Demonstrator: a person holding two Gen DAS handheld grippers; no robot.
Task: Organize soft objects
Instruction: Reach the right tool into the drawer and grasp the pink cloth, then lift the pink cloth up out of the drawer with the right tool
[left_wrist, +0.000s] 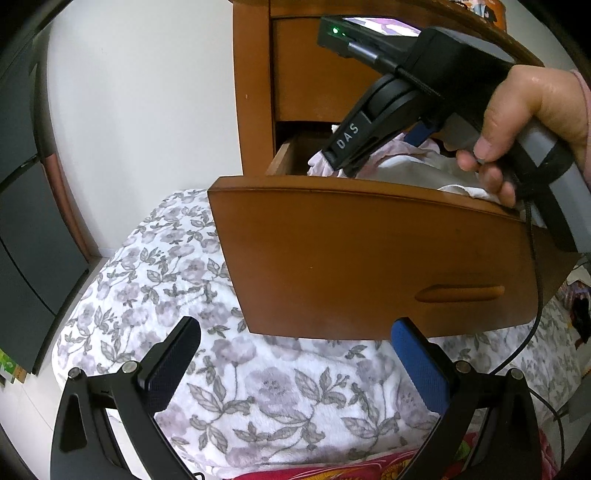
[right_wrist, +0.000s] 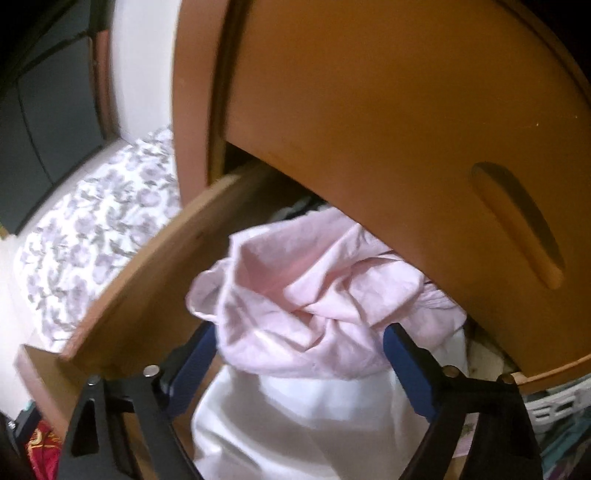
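Observation:
A wooden nightstand has its lower drawer (left_wrist: 369, 258) pulled out. Inside lie a pink cloth (right_wrist: 306, 295) and a white cloth (right_wrist: 306, 417). My right gripper (right_wrist: 299, 332) is open inside the drawer, its blue pads on either side of the pink cloth, which bulges between them. In the left wrist view the right gripper (left_wrist: 343, 162) dips into the drawer, held by a hand, with the pink cloth (left_wrist: 391, 155) around its tips. My left gripper (left_wrist: 295, 332) is open and empty, below the drawer front and over the floral blanket (left_wrist: 177, 280).
The closed upper drawer (right_wrist: 388, 122) hangs right above the right gripper. The drawer's side wall (right_wrist: 147, 280) is to the left. A dark wardrobe (left_wrist: 29, 221) stands at the left. A red patterned fabric (left_wrist: 332, 470) lies at the bottom edge. A black cable (left_wrist: 535, 295) hangs from the right gripper.

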